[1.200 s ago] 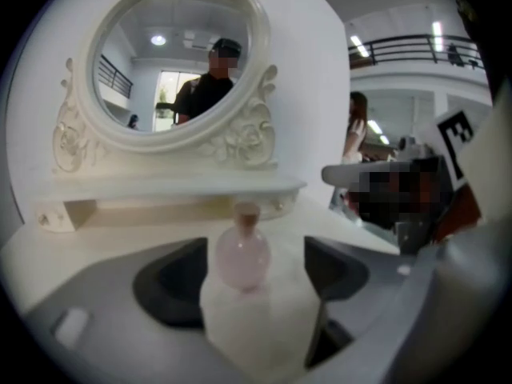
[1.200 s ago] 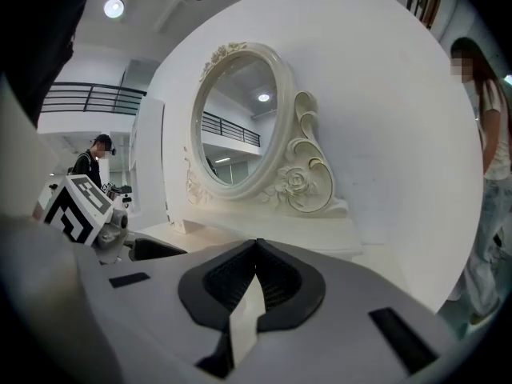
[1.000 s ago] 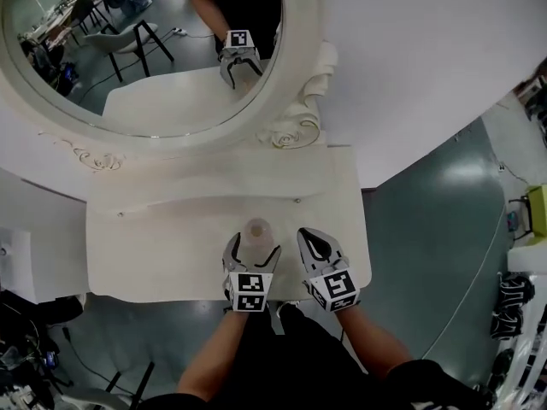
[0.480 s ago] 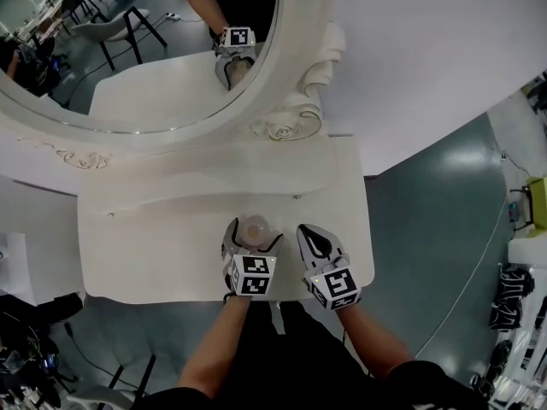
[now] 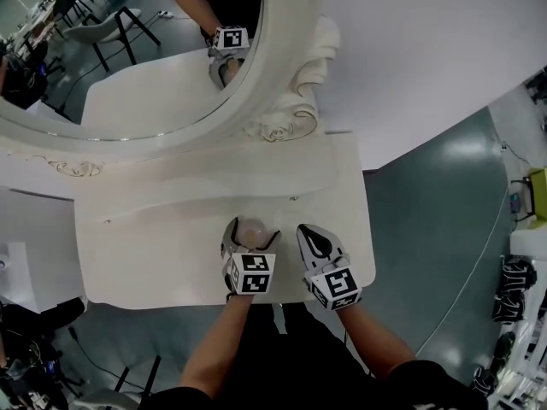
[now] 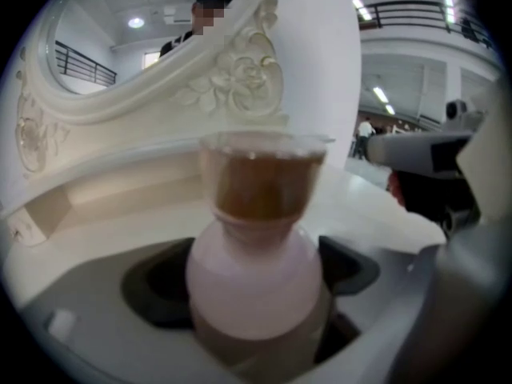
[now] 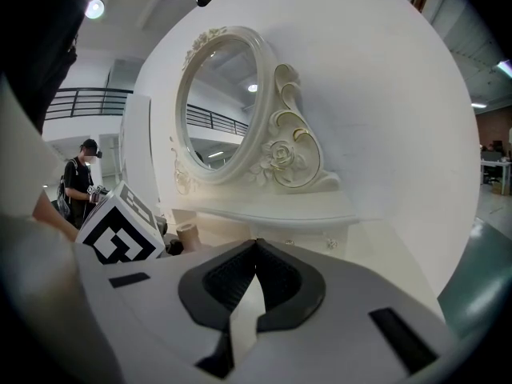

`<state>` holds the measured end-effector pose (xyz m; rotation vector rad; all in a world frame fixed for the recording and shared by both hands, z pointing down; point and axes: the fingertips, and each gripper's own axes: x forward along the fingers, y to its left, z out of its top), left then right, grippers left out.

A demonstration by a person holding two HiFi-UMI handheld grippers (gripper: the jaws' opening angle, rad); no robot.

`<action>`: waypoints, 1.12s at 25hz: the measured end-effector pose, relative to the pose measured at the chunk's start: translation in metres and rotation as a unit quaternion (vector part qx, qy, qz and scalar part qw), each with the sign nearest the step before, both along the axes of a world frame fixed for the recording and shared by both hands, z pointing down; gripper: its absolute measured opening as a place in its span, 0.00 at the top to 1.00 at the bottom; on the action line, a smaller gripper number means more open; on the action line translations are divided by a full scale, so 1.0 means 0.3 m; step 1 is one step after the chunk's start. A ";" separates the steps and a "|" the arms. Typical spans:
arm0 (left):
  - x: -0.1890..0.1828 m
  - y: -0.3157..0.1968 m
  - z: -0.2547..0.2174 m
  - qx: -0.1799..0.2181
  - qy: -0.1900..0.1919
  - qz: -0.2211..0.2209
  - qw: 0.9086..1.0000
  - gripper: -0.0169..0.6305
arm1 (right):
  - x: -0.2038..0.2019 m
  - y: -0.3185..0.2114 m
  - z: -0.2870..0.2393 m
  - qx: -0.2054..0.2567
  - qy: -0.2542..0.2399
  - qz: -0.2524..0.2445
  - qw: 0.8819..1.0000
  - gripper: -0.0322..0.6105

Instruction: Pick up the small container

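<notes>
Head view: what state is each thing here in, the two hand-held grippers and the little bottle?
small container: upright, clear cap on.
left hand-held gripper: shut on the small container.
right hand-held gripper: shut, empty.
mirror: upright behind the table.

The head view looks steeply down on the bench (image 5: pixel 154 246). Both gripper views sit low, facing the mirror (image 7: pixel 216 106), shared by all.

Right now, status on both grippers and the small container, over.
Left gripper shut on small pink container, upright. Right gripper shut, empty, alongside. Nothing blocking a lift.
</notes>
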<state>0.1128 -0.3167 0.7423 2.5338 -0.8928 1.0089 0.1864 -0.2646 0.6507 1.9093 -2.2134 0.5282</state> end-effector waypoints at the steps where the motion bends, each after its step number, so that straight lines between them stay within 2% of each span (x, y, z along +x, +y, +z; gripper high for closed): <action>1: 0.001 -0.001 0.001 -0.003 0.000 0.000 1.000 0.23 | 0.001 -0.002 0.002 0.000 -0.001 0.001 1.000 0.94; 8: 0.012 -0.002 -0.005 -0.013 0.001 0.021 1.000 0.34 | 0.012 -0.006 0.009 -0.001 -0.005 0.008 1.000 0.94; 13: 0.007 0.000 -0.006 -0.009 0.006 0.031 0.999 0.34 | 0.002 -0.003 0.011 -0.002 -0.007 0.009 1.000 0.94; 18: 0.001 0.007 -0.029 0.004 0.031 0.032 0.999 0.35 | 0.014 0.012 0.018 -0.005 -0.005 0.014 1.000 0.94; 22: 0.004 0.012 -0.039 -0.003 0.042 0.034 0.999 0.35 | 0.029 0.019 0.020 -0.004 0.000 0.021 1.000 0.94; 28: 0.006 0.004 -0.160 0.035 0.064 0.040 0.997 0.35 | 0.033 0.025 -0.019 0.004 0.008 0.024 1.000 0.94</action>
